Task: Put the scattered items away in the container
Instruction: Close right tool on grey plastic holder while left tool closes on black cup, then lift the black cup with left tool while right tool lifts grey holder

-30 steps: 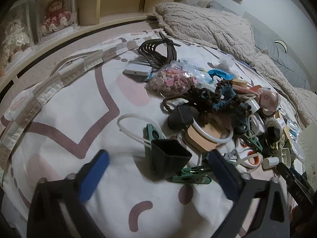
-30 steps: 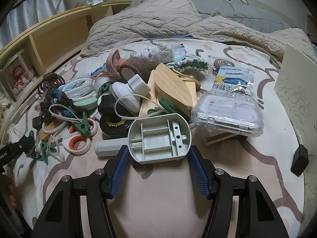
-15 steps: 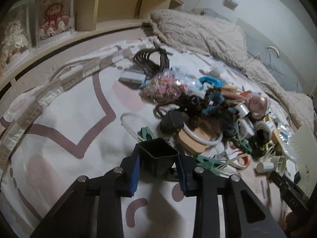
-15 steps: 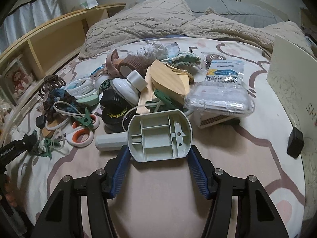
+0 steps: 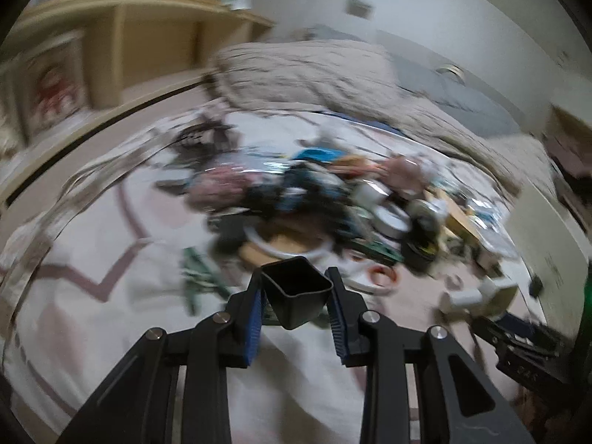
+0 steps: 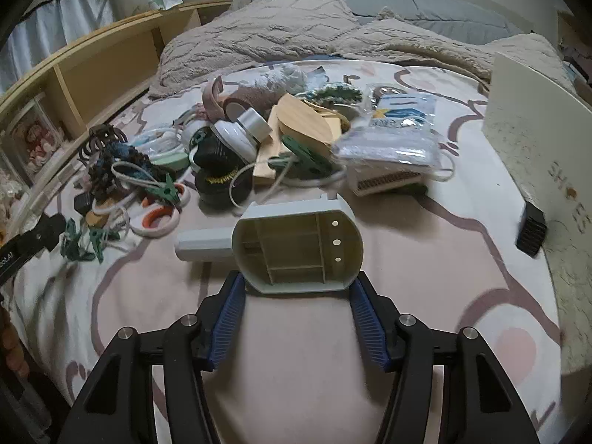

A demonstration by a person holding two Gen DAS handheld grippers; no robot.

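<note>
Your left hand-held gripper (image 5: 297, 309) is closed on a small black cup (image 5: 296, 290), lifted above the bed (image 5: 92, 244); that view is blurred, so you are probably moving fast. Your right hand-held gripper (image 6: 298, 298) grips a grey plastic piece with a handle (image 6: 292, 248) at its round end. The white box (image 6: 532, 137) at the right is probably the container: carry both there slowly, keep the grip firm, and pass clear of the pile of items (image 6: 259, 140).

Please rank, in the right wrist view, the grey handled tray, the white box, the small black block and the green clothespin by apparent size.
1. white box, cut off by the frame edge
2. grey handled tray, though it is nearest the camera, so unsure against the box
3. green clothespin and small black block look alike; I would not rank them.
</note>
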